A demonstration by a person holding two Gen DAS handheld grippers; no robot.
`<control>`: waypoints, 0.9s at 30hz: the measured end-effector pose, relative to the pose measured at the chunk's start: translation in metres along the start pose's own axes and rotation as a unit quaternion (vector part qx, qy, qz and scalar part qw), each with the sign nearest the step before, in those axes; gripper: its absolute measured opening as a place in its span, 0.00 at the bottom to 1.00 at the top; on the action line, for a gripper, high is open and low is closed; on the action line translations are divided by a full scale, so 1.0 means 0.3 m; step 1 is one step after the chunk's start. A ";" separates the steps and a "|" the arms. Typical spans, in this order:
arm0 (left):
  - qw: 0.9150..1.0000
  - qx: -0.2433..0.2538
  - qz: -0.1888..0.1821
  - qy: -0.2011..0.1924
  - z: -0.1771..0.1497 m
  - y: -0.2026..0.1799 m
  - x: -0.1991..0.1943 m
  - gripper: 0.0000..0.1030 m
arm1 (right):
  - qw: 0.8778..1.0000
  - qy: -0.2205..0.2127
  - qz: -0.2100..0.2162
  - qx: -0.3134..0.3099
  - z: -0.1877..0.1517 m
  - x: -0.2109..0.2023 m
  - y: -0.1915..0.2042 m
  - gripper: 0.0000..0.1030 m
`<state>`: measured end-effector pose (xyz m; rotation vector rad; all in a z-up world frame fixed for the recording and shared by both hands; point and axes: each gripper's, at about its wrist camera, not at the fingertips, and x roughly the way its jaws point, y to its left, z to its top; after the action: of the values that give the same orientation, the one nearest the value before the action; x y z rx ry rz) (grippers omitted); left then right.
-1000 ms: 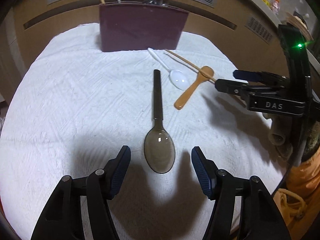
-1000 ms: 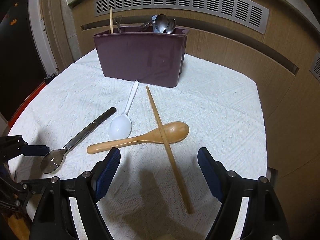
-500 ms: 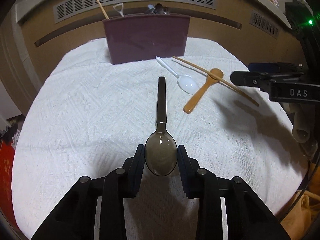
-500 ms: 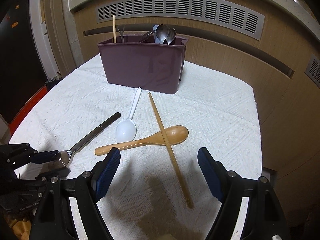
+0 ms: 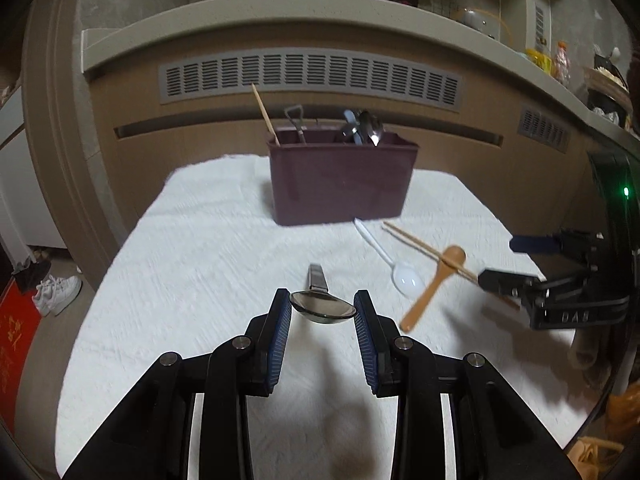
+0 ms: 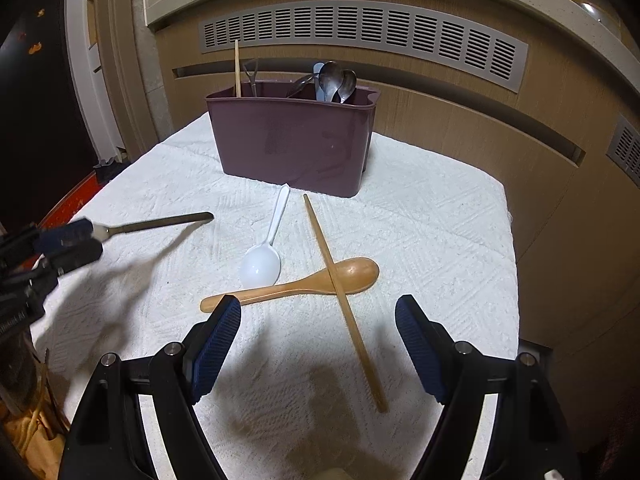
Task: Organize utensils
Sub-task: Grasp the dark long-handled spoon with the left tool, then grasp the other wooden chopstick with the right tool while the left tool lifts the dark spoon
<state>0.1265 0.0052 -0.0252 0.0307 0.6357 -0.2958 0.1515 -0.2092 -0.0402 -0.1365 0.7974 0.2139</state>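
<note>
My left gripper [image 5: 322, 312] is shut on the bowl of a metal spoon [image 5: 322, 307], held off the white cloth with its handle pointing away toward the caddy. The right wrist view shows that handle [image 6: 160, 224] in the air beside the left gripper [image 6: 66, 242]. The maroon utensil caddy [image 5: 340, 184] [image 6: 292, 148] stands at the back with spoons and a chopstick in it. A white plastic spoon [image 6: 262, 264], a wooden spoon [image 6: 304, 284] and a chopstick [image 6: 344, 300] crossing over it lie before my right gripper [image 6: 318, 308], which is open and holds nothing.
The white cloth [image 5: 208, 264] covers the table to its edges. A wooden panel with a vent grille [image 6: 360, 36] rises behind the caddy. White sneakers [image 5: 56, 288] lie on the floor at the left. A shelf with jars [image 5: 560, 64] runs along the upper right.
The left gripper's jaws closed on the metal spoon's bowl, then lifted the spoon off the cloth and tilted upward. The right gripper stayed where it was, open.
</note>
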 end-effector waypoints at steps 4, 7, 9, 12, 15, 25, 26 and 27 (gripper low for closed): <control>1.000 0.001 0.006 -0.023 0.048 0.016 0.008 0.32 | 1.000 0.000 0.003 -0.008 0.015 0.018 0.012 0.74; 0.999 -0.001 0.006 -0.036 0.088 0.028 0.030 0.31 | 1.000 0.002 0.006 -0.009 0.035 0.034 0.009 0.74; 0.999 -0.004 0.007 -0.045 0.118 0.040 0.045 0.31 | 1.000 0.005 0.013 -0.007 0.059 0.051 -0.002 0.74; 0.998 -0.009 0.003 -0.056 0.153 0.059 0.055 0.31 | 1.000 0.009 0.017 -0.013 0.110 0.089 -0.010 0.52; 0.998 -0.014 0.003 -0.060 0.175 0.079 0.059 0.31 | 0.999 0.027 0.025 -0.028 0.165 0.161 -0.002 0.30; 0.998 -0.036 -0.005 -0.049 0.177 0.138 0.061 0.31 | 0.995 0.083 0.010 -0.060 0.226 0.405 0.041 0.19; 0.998 -0.038 -0.006 -0.048 0.176 0.140 0.061 0.31 | 0.994 0.088 0.013 -0.057 0.222 0.414 0.038 0.18; 0.998 -0.041 -0.006 -0.047 0.176 0.143 0.061 0.31 | 0.995 0.087 0.016 -0.053 0.217 0.417 0.033 0.14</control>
<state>0.1832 0.0351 0.0040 -0.0648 0.5540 -0.2820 0.2791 -0.1692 -0.0859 -0.2439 0.9630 0.2778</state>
